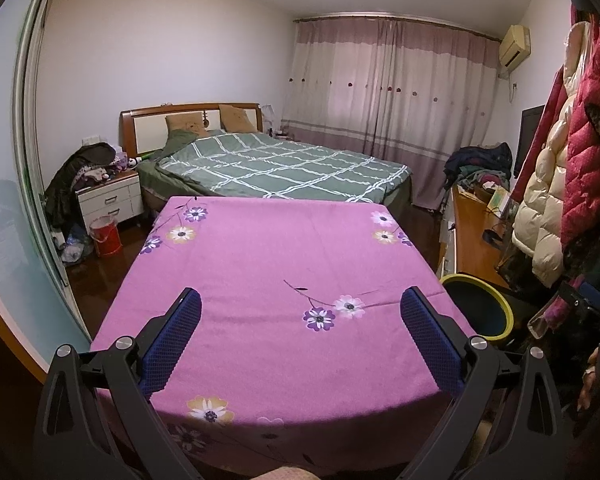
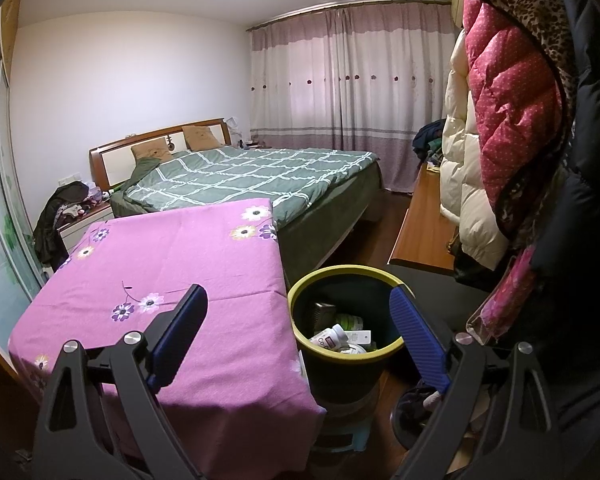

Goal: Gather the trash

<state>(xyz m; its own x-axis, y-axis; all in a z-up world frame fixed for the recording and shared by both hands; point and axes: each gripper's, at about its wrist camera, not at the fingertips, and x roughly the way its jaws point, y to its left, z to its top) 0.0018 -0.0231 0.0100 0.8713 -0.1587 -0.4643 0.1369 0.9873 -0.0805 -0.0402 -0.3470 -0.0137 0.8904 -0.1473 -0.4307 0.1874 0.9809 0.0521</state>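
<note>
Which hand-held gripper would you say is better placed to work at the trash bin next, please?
Right. The right hand-held gripper, open, frames the yellow-rimmed trash bin and its contents. The left hand-held gripper, also open, faces the bare pink tablecloth, the bin at its view's right edge.

both wrist cams face fwd over pink table [image 1: 284,248] toward bed [image 2: 252,176]; right cam nearer bin [image 2: 346,350].

Counter [image 1: 284,256] is wearing a pink-purple cloth [image 2: 172,256] printed with flowers, draping over the near edge and right-hand corner. Nothing is lying on the cloth's top in either wrist view. Wooden floor [image 2: 384,216] is carrying a yellow-rimmed black trash bin [image 2: 346,354] standing just beside the counter's right edge, holding bottles and packaging.
</note>
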